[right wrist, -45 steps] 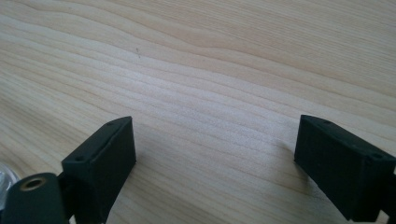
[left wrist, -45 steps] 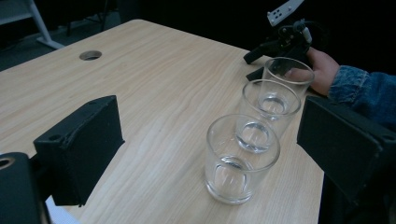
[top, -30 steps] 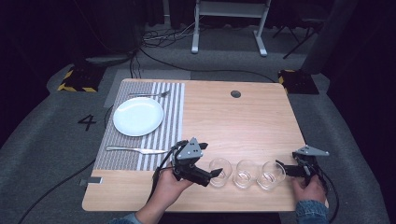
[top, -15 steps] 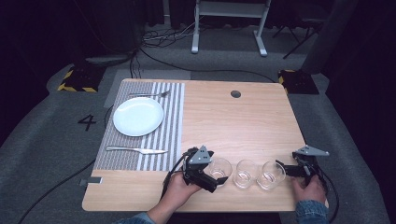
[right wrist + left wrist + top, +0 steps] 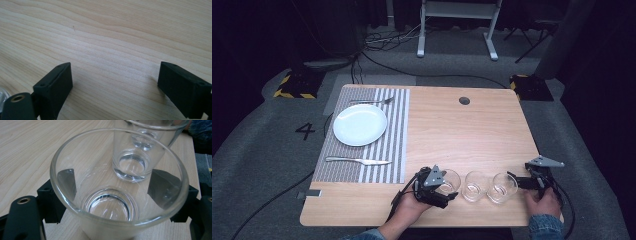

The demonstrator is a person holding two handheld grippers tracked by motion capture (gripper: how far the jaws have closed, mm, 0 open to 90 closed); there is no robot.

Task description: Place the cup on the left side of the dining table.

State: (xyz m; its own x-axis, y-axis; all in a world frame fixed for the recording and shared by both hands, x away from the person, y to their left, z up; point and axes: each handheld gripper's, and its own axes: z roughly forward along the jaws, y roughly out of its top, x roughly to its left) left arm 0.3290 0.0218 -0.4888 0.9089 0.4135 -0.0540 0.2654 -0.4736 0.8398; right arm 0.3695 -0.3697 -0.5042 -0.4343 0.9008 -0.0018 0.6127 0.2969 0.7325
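Three clear empty glasses stand in a row near the table's front edge: left glass point(image 5: 452, 178), middle glass point(image 5: 475, 185), right glass point(image 5: 503, 186). My left gripper point(image 5: 447, 187) is open, with one jaw on each side of the left glass point(image 5: 110, 205) and the pads close to its wall. The middle glass point(image 5: 132, 162) stands just beyond it. My right gripper point(image 5: 516, 181) is low over bare wood just right of the right glass. Its jaws stand wide apart with nothing between them point(image 5: 115, 75).
A striped placemat point(image 5: 379, 167) lies at the left and holds a white plate point(image 5: 360, 124), a fork point(image 5: 372, 101) behind it and a knife point(image 5: 358, 160) in front. A cable hole point(image 5: 464, 100) sits at the back of the wooden table point(image 5: 462, 135).
My left gripper has slid right along the front edge until its jaws came around the left glass. The right gripper and the glasses have stayed in place.
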